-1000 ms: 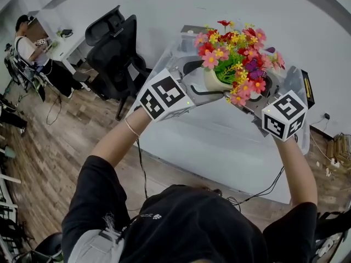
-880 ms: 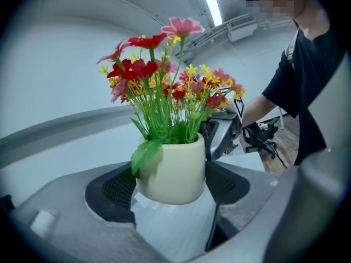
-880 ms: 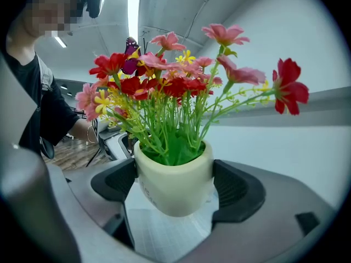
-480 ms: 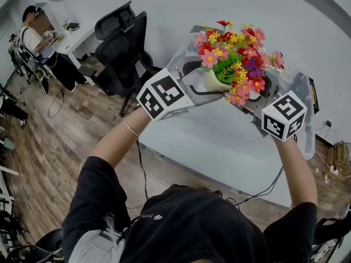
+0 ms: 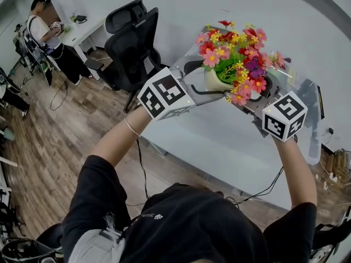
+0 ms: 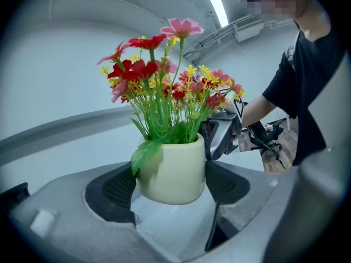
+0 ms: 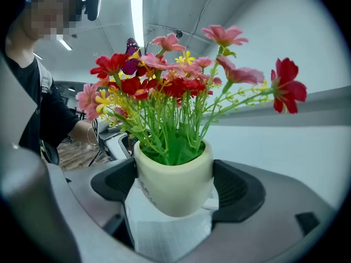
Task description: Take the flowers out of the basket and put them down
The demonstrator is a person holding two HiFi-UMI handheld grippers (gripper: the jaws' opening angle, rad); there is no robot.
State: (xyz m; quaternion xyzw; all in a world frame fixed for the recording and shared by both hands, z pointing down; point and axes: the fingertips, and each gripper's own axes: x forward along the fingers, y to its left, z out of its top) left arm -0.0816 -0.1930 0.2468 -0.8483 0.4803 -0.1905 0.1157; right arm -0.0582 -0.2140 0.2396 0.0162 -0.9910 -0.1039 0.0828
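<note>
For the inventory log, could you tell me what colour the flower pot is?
Cream; the pot shows best in the right gripper view.

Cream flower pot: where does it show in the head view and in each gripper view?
Head view: cream pot, upper right of centre.
Left gripper view: centre, between the jaws.
Right gripper view: lower centre, between the jaws.
Shared landmark: the red and pink flowers rising from it.

Cream pot (image 5: pixel 214 81) — red, pink, yellow flowers (image 5: pixel 237 44)
</note>
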